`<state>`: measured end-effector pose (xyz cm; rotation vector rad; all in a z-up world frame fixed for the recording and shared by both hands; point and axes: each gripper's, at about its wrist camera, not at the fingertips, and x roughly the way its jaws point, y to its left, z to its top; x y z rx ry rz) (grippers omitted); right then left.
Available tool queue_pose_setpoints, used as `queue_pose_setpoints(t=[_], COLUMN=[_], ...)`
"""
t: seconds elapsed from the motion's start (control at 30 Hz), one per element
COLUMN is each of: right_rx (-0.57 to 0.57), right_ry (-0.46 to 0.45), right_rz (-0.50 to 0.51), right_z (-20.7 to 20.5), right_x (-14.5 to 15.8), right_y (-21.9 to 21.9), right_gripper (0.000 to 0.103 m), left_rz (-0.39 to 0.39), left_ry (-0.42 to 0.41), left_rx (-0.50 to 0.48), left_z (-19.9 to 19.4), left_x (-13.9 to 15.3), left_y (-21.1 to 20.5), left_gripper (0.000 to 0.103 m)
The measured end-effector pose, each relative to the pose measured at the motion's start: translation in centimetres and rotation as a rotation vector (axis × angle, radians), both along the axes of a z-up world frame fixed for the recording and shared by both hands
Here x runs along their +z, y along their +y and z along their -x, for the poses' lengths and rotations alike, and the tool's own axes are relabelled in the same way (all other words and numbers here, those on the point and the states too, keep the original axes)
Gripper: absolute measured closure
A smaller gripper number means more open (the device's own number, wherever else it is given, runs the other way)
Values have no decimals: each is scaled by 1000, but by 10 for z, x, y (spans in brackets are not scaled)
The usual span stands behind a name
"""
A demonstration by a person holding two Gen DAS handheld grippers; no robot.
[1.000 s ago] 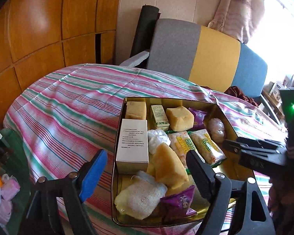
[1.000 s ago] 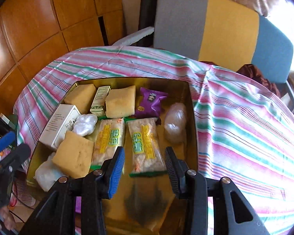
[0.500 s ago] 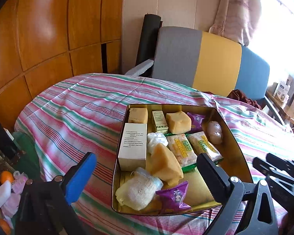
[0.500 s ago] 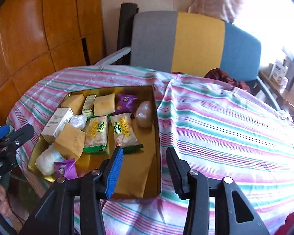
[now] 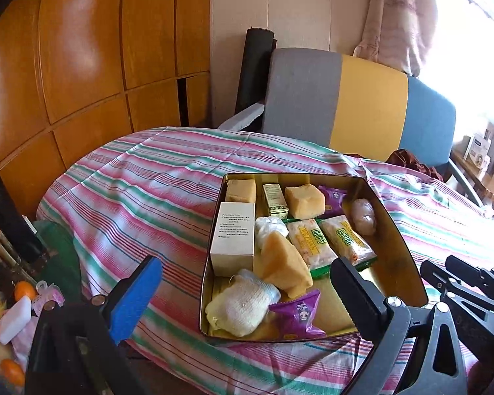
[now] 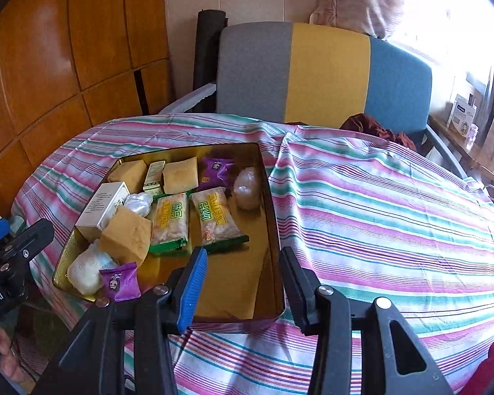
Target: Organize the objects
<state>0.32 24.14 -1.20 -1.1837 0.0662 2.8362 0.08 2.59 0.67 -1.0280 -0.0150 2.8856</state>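
From where I steered, the gold tin (image 5: 408, 247) sat on the striped tablecloth (image 5: 148, 191), in front of the grey, yellow and blue sofa (image 5: 362, 112). My left gripper (image 5: 243, 296) hung over the tin's near edge with its jaws spread wide and nothing between them. My right gripper (image 6: 243, 279) hovered at the tin's near right corner, jaws moderately apart and likewise empty.

Only the left wrist view took in the clutter of small toiletries (image 5: 16, 309) on the floor left of the tin. Only the right wrist view showed the broad bare sweep of cloth to the tin's right, and the left gripper's black frame at its left.

Inside the tin I counted three tan sponge blocks (image 6: 126, 233), two purple candy packets (image 6: 120, 281), two green-edged snack bars (image 6: 217, 217), one white carton (image 5: 235, 233), one small green box (image 5: 275, 197), one crumpled white wrap (image 5: 271, 227), one clear-wrapped ball (image 6: 247, 189) and one white knitted pouch (image 5: 240, 302). The goods crowded the tin's left and far parts; its near right floor lay bare.
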Motion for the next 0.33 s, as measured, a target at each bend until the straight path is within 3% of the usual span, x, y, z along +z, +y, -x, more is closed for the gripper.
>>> queue_pose_setpoints(t=[0.33], right_rx=[31], right_ry=[2], right_rz=[-8], right_z=[7], right_x=[1], right_y=[-14], right_gripper=[57], left_rz=[-16], left_ry=[6], left_rx=[11], left_z=[1], left_x=[-2], left_y=[-5], left_gripper=[3])
